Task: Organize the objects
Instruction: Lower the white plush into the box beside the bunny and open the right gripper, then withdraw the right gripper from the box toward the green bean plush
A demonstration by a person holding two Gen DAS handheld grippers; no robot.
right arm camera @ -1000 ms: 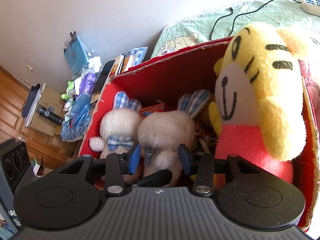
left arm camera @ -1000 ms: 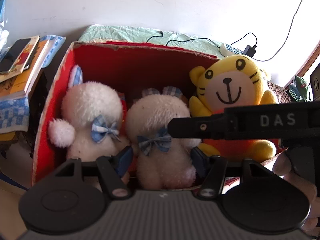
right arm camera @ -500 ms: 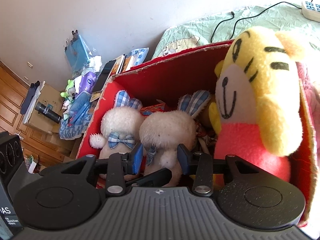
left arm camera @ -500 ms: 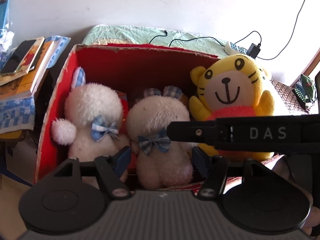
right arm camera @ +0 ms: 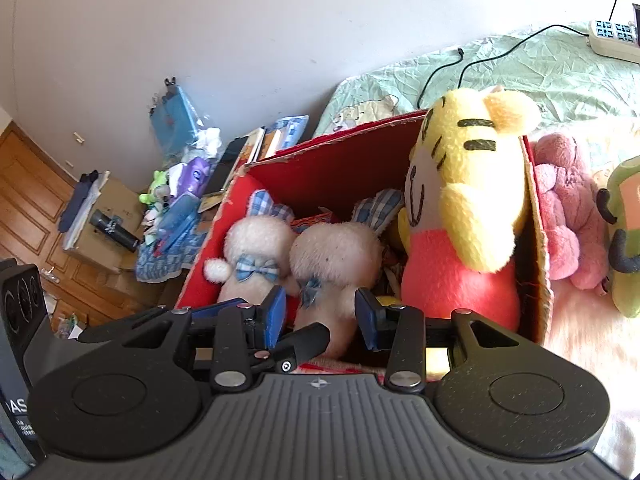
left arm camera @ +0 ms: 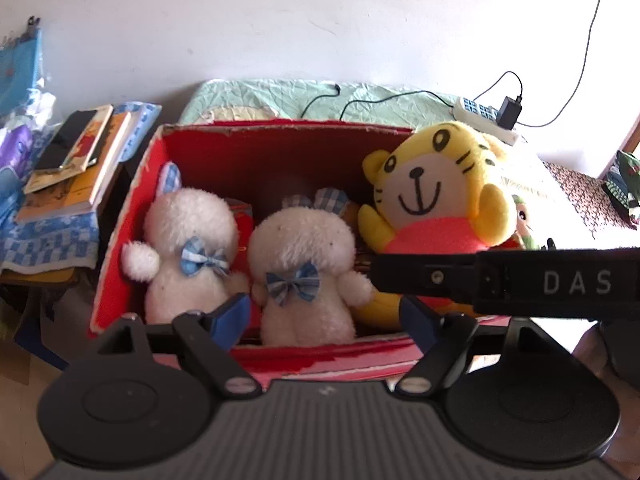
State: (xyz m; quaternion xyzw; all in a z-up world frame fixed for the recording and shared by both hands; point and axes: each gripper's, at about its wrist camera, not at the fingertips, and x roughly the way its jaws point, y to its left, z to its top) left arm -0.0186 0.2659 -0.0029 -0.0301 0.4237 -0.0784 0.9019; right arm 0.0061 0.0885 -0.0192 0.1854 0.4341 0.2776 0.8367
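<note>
Both grippers, left (left arm camera: 324,316) and right (right arm camera: 320,312), hover with fingers spread, empty, before the red box (left arm camera: 280,152) of plush toys

Box (left arm camera: 120,248): red inside, torn pale edges. Two plush rabbits (left arm camera: 188,256) (left arm camera: 304,268): white, with blue-checked bows and ears. Plush tiger (left arm camera: 436,196): yellow, black stripes, cream face, pink-red body. Bed cover (left arm camera: 280,96): pale green. Plush outside the box (right arm camera: 568,220): pink. Tongs' pads (left arm camera: 230,316): blue.
</note>
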